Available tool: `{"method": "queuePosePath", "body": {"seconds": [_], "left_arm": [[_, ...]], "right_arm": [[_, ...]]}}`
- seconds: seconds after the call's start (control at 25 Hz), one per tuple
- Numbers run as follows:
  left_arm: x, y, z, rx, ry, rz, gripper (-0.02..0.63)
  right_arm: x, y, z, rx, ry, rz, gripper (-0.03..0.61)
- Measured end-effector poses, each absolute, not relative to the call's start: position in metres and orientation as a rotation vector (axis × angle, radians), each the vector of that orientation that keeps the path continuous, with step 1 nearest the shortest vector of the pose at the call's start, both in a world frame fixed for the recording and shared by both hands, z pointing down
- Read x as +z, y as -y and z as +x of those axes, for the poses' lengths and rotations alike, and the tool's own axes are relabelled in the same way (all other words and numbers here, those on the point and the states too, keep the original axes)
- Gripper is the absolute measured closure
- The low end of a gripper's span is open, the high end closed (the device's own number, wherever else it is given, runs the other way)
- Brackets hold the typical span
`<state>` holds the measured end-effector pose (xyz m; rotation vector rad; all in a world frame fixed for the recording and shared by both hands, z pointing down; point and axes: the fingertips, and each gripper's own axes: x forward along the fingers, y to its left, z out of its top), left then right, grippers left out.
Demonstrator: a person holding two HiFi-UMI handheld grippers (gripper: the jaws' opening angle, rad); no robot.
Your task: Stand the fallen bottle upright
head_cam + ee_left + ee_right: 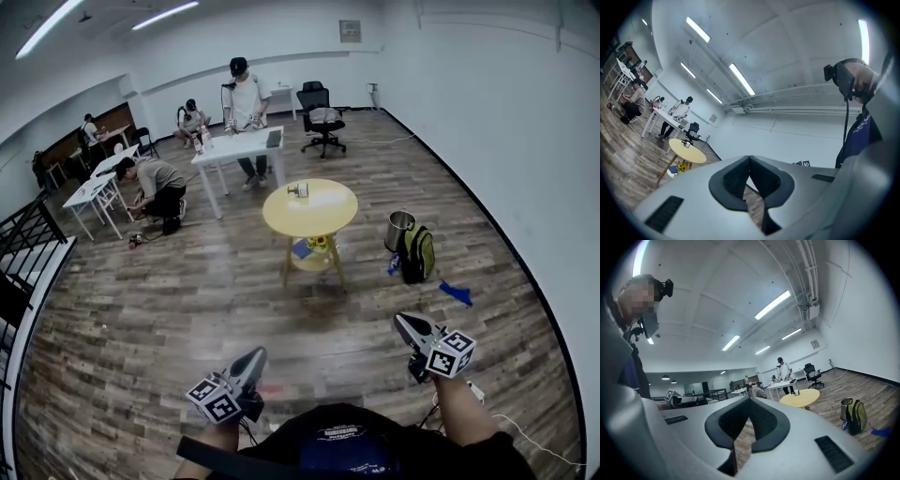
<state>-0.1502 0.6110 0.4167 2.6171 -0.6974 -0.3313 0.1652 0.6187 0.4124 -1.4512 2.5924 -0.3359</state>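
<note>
Distance decides it: the yellow table (330, 217) stands well apart at twelve o'clock, and what is probably the bottle (299, 189) lies on it, its axis too small to read. Left gripper (253, 356) and right gripper (403, 323) are closed and empty, neither clearly nearer.

Open wood floor (234, 309) up to yellow table (323, 211), backpack (417, 255) at right

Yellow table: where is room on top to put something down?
Most of the table top is bare: the near half and right side. Only the far edge holds a small thing. The shelf below is crowded with flowers.
</note>
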Motion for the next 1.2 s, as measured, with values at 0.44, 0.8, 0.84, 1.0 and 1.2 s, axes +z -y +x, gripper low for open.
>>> {"method": "queuePosePath", "body": {"seconds": [0.44, 0.8, 0.84, 1.0, 1.2], "left_arm": [[0.408, -0.446, -0.290, -0.294, 0.631, 2.689, 0.603], [0.422, -0.371, -0.321, -0.289, 0.650, 2.645, 0.603], [0.424, -0.363, -0.320, -0.286, 0.655, 2.641, 0.603], [0.427, -0.336, -0.306, -0.272, 0.698, 2.627, 0.603], [0.426, -0.290, -0.258, -0.269, 0.768, 2.650, 0.603]], "right_arm": [[0.387, -0.464, 0.024, -0.254, -2.542, -1.492, 0.572], [0.402, -0.385, 0.001, -0.315, -2.538, -1.502, 0.572], [0.403, -0.375, 0.002, -0.321, -2.539, -1.496, 0.572], [0.406, -0.336, 0.016, -0.326, -2.559, -1.449, 0.572], [0.408, -0.277, 0.064, -0.335, -2.585, -1.378, 0.572]]}}
